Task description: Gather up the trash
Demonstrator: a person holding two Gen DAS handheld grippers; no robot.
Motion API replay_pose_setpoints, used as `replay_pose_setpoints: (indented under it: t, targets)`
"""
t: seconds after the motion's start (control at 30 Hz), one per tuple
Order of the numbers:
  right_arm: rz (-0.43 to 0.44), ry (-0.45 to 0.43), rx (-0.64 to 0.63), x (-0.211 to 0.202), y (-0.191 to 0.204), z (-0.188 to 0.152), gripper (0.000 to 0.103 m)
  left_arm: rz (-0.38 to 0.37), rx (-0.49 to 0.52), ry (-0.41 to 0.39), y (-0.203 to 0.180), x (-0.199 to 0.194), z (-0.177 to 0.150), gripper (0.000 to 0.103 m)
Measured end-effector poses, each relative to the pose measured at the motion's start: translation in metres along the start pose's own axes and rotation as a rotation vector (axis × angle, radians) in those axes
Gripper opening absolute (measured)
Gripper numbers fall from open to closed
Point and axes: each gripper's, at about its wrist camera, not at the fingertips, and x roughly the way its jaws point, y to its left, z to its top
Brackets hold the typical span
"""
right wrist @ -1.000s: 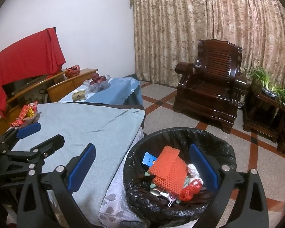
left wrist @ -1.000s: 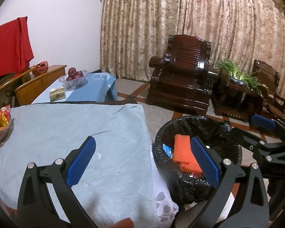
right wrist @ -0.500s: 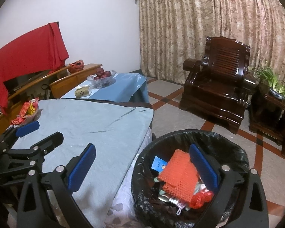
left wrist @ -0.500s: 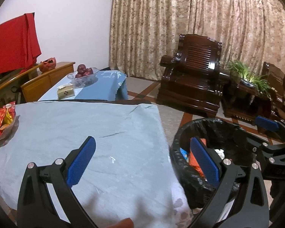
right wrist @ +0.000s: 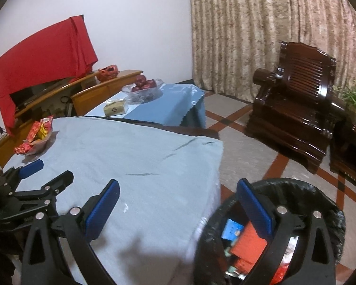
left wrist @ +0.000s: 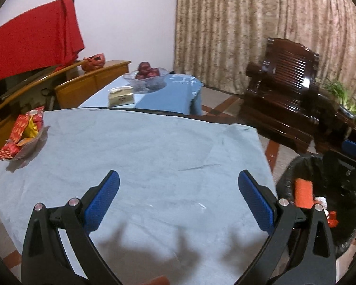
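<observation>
**Colours and patterns across the room**

I see my left gripper (left wrist: 178,185) and right gripper (right wrist: 178,194) in black, each with blue textured pads. The tablecloth (left wrist: 154,147) below them is plain pale grey-blue. Beside it, the bin (right wrist: 315,197) wears a glossy black liner, with an orange knobbly sheet (right wrist: 248,247) and a blue card (right wrist: 231,230) inside. At the table's far left, snack packets (left wrist: 23,128) are red with yellow. A red cloth (right wrist: 42,54) hangs against a white wall (right wrist: 135,23). The curtain (right wrist: 261,35) is beige with a mottled brown pattern. The armchair (right wrist: 296,109) is dark polished brown. The floor (right wrist: 244,156) is grey with red-brown stripes. A second table carries a brighter blue cloth (right wrist: 168,104) and dark red fruit (right wrist: 143,83).
</observation>
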Motion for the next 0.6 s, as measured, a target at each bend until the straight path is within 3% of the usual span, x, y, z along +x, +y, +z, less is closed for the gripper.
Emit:
replay_pose_setpoints:
  t: [0.6]
  targets:
    - [0.003,-0.034,-0.006,-0.008,0.006,0.013,0.097,-0.023,0.021,-0.043,-0.015,-0.009,0.017,0.097]
